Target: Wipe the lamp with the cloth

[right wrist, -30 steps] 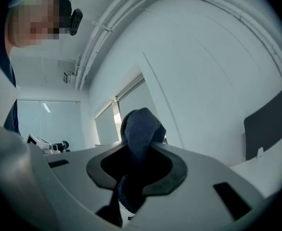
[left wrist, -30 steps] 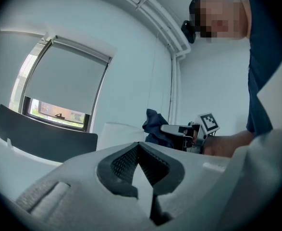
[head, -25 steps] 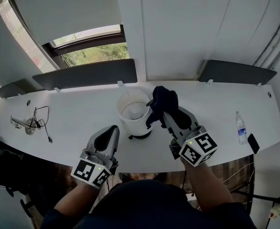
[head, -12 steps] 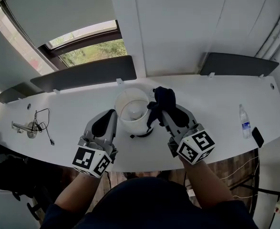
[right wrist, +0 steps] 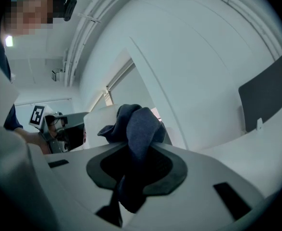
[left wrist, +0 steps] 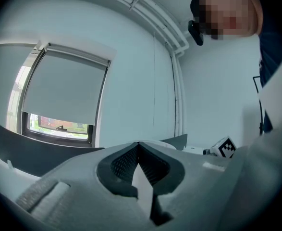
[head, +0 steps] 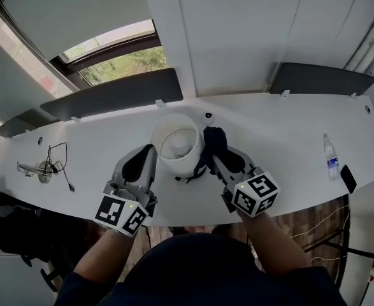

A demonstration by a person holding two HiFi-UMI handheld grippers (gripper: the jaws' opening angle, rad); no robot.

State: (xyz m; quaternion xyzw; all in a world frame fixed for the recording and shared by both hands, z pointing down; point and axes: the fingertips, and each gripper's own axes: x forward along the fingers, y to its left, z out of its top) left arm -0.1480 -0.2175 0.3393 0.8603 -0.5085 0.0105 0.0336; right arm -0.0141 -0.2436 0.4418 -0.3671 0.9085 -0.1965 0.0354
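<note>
two grippers: right gripper (head: 219, 160) clamps cloth (head: 213, 139) beside lamp (head: 177, 143), left gripper (head: 150, 153) pinched together.

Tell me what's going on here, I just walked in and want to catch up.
A person works at a white desk with a claw in each hand. The right claw is shut on a dark blue cloth and holds it against the right side of the white lamp. The left claw is shut and empty, close by the lamp's left side.
</note>
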